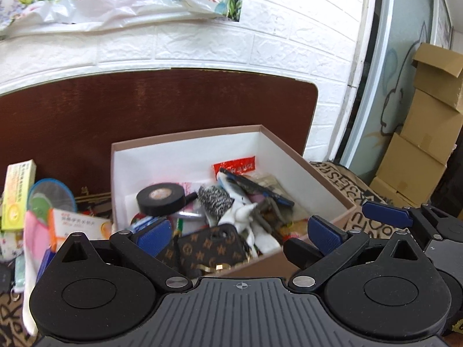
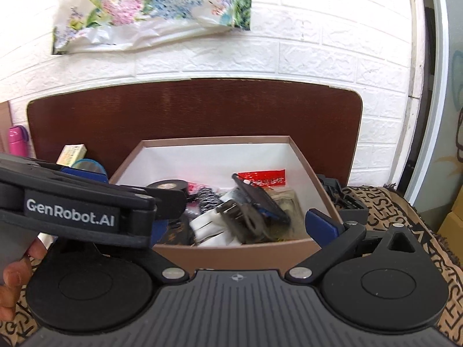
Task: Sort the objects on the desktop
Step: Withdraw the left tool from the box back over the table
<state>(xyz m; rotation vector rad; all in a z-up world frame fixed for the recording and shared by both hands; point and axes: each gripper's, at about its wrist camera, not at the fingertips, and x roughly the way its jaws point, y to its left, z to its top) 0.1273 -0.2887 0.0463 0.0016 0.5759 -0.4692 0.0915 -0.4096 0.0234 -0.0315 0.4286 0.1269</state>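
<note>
- The left tongs (image 1: 237, 232) are held wide apart and nothing is gripped between the blue pads (image 1: 153, 235); they are poised over the near edge of the box (image 1: 188, 138).
- The right tongs (image 2: 243, 225) are also spread wide with nothing between them, though one finger is partly hidden behind the other tool, so this is judged from the visible pad (image 2: 321, 225).
- The brown, white-lined box is set on the patterned cloth (image 2: 385, 202) covering the bench, in front of a dark wooden board (image 1: 144, 107).
- Inside the box are seen a roll of black tape (image 1: 160, 198), a monogrammed brown phone case (image 1: 211, 245), a red packet (image 1: 235, 166), a dark blue flat item (image 1: 254, 186) and white pieces (image 1: 246, 217).
- Outside the box, to its left, a yellow-green carton (image 1: 17, 193), an orange-and-white carton (image 1: 78, 224) and a blue-rimmed round mirror (image 1: 52, 193) are piled.
- A pink bottle (image 2: 16, 140) is stood at the far left by the wall.
</note>
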